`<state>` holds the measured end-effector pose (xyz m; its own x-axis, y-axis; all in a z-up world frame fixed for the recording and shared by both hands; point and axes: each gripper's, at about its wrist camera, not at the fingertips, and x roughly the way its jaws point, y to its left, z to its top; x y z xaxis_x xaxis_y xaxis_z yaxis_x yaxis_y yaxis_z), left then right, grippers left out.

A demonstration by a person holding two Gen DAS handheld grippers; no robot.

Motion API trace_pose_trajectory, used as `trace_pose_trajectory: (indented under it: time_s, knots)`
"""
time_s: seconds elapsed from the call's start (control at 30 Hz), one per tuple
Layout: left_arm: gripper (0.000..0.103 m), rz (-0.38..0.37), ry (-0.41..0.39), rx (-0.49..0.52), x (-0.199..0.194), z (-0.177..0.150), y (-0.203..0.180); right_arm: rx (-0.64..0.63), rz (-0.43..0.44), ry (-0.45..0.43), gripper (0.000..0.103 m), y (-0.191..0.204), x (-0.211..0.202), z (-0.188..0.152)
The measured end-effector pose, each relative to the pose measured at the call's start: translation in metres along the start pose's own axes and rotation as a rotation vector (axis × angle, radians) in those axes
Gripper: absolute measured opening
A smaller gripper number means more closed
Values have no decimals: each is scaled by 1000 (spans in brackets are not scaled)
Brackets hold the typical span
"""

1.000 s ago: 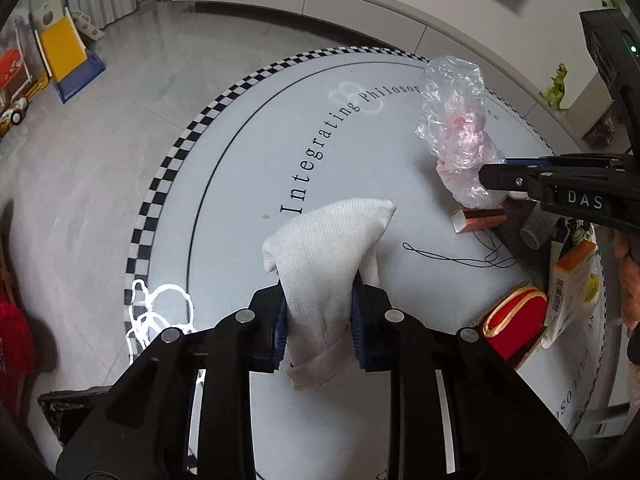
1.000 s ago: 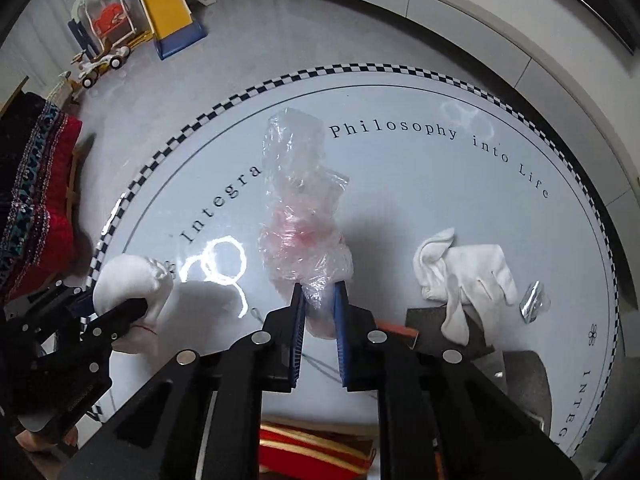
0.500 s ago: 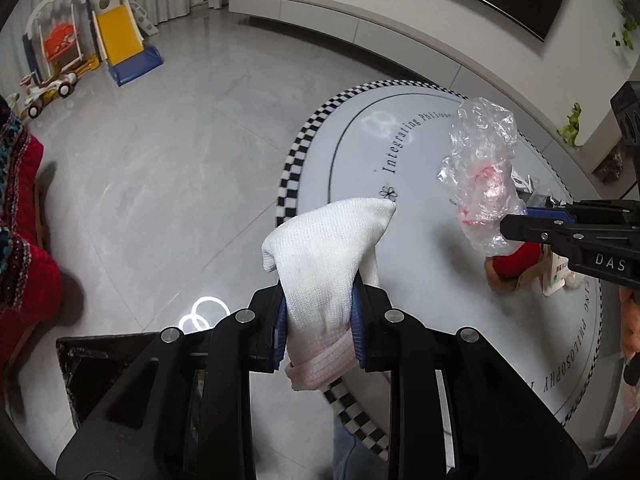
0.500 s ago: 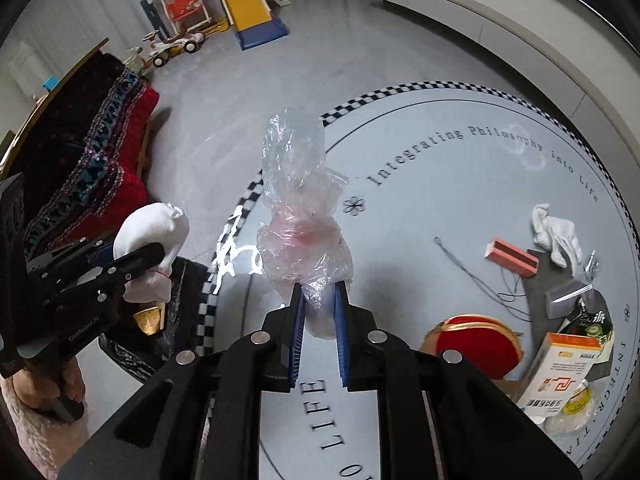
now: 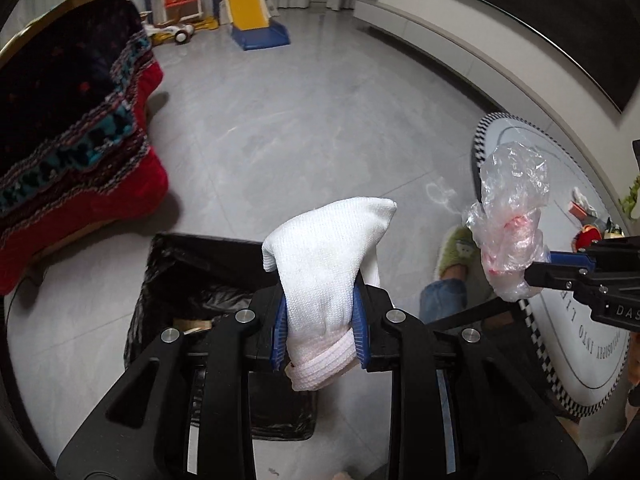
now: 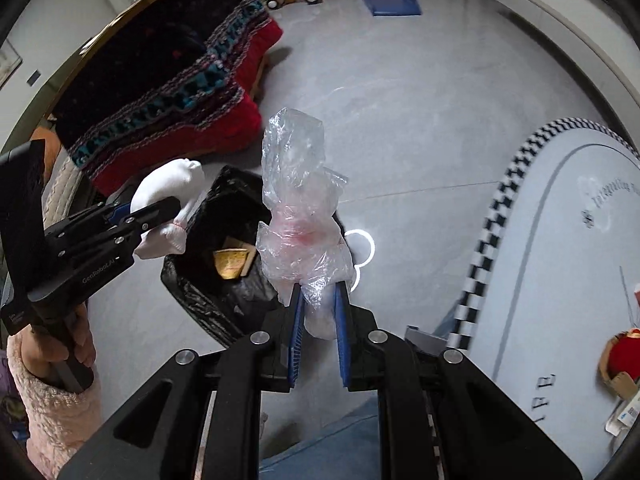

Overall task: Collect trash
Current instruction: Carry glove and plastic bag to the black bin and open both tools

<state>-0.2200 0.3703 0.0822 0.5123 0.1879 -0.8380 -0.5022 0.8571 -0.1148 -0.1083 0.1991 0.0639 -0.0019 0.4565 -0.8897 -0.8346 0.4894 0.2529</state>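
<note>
My left gripper (image 5: 320, 320) is shut on a white sock (image 5: 328, 256), held in the air just above the near rim of a bin lined with a black bag (image 5: 176, 264). It also shows in the right wrist view (image 6: 156, 210), sock (image 6: 168, 188) over the bin's left edge. My right gripper (image 6: 318, 312) is shut on a crumpled clear plastic bag with pink inside (image 6: 300, 216), held above the bin (image 6: 236, 292), which holds a yellow scrap (image 6: 232, 262). The plastic bag shows at the right of the left wrist view (image 5: 510, 216).
A round white table with a checkered edge (image 6: 560, 240) is at the right, with a red pouch (image 6: 622, 354) and packets on it. A red and dark patterned blanket on a sofa (image 5: 72, 128) lies left. Toy slide (image 5: 248, 0) stands far back. A slippered foot (image 5: 456, 252) stands beside the table.
Both grippers have swung left, away from the table and over the floor to the black bin. Each keeps hold of its item.
</note>
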Motion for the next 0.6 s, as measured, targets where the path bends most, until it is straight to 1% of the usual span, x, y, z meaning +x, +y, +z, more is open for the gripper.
trace_pose_trajectory:
  time_s: [0.07,0.17,0.33,0.37,0.4,0.43,0.47,0.5,0.53,0.6]
  knots:
    - [26,35,5,-34,-2,-11,20,-31,25,17,16,25,14,3]
    - [26,68,12,-85,-4,-24,56,-61,61,45,16,57,35,7]
    - [26,112,24,-160,-6,-48,104,-90,102,90,18,98,71,12]
    - [32,115,29,-184,-5,-52,113,-89,112,90,22,104,77,15]
    - [42,123,36,-211,-3,-56,121,-88,122,90,39,112,83,17]
    - [79,142,39,-235,-2,-59,129,-82,112,90,51,117,90,19]
    - [97,173,33,-260,-3,-62,136,-70,98,80,65,120,93,21]
    - [97,198,19,-275,-5,-64,143,-67,99,78,64,120,95,21]
    - [97,208,17,-286,-7,-66,148,-73,112,93,65,123,97,21]
    - [97,216,17,-304,-11,-70,154,-85,107,95,65,122,96,18]
